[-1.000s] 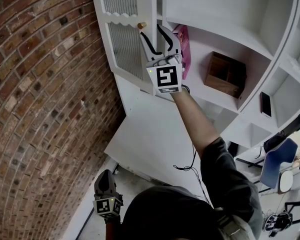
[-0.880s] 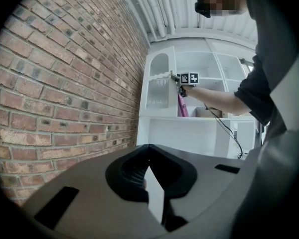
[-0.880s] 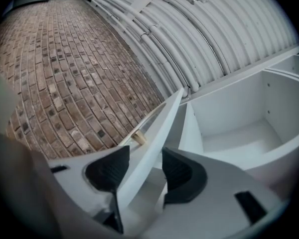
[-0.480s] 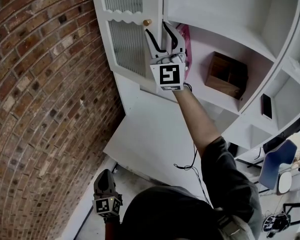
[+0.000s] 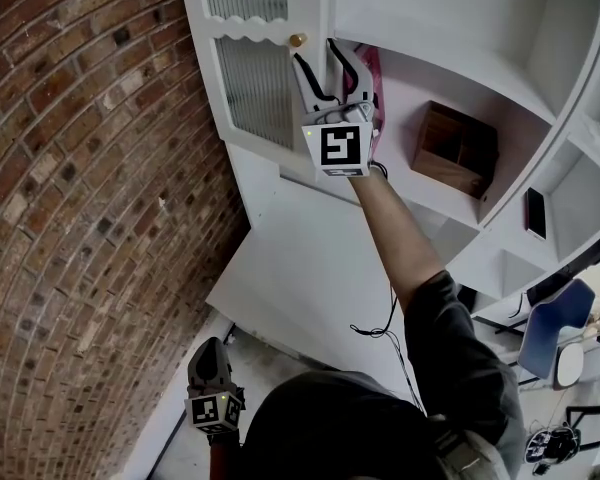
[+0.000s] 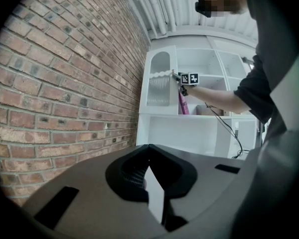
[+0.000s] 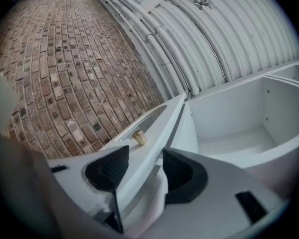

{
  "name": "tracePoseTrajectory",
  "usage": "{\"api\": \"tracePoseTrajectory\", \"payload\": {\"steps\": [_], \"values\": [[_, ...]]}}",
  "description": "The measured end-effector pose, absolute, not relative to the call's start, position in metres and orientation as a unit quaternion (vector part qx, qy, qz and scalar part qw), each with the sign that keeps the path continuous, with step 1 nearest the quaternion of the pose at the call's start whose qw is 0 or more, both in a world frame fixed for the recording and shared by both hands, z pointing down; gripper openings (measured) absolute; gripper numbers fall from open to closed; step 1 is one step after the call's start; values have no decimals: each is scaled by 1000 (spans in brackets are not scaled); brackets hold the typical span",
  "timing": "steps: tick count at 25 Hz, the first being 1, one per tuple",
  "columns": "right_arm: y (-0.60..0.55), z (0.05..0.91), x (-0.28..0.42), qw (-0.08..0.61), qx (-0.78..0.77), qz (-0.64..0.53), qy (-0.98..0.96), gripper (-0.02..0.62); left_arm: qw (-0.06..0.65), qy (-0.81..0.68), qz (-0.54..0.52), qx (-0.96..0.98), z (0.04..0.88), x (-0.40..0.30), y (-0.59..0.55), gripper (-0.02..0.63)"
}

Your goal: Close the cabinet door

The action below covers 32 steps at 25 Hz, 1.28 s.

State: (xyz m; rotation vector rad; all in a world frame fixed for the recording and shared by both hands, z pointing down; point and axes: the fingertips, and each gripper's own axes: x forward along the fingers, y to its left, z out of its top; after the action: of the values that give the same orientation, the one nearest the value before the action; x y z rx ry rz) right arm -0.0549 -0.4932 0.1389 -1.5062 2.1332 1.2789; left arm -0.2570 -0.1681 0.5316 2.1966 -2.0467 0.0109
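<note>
Now, against a second ago: the white cabinet door with ribbed panels (image 5: 255,78) has swung nearer its frame. Its small round brass knob (image 5: 297,40) sits further right in the head view, and the right gripper (image 5: 315,50) has gone along with it.

Contents I count in the white open-shelved cabinet (image 5: 450,28):
- One flat pink item (image 5: 368,78), standing upright in the shelf bay just behind the right gripper.
- One brown open-topped wooden box (image 5: 455,148), further right on the same shelf.
- One dark flat slab (image 5: 533,213) in a side bay; I cannot tell what it is.

The door's free edge (image 7: 154,128) runs between the right gripper's jaws, which stand moderately wide. One pad is on the knob side, with the knob (image 7: 139,138) just beyond it. The other pad is on the inner side, with a thin gap showing.

The left gripper (image 5: 208,346) hangs low beside the red brick wall (image 5: 80,218), well apart from the door. Its jaws are together at the tips on nothing.
</note>
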Motion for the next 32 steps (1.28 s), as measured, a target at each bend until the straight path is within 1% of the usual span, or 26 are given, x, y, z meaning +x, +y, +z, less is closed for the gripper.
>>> {"api": "tracePoseTrajectory", "payload": {"steps": [32], "values": [[-515,139,-41,82,-537,456,705,199,78,-678,17,731,538,-255,-174,2]]}}
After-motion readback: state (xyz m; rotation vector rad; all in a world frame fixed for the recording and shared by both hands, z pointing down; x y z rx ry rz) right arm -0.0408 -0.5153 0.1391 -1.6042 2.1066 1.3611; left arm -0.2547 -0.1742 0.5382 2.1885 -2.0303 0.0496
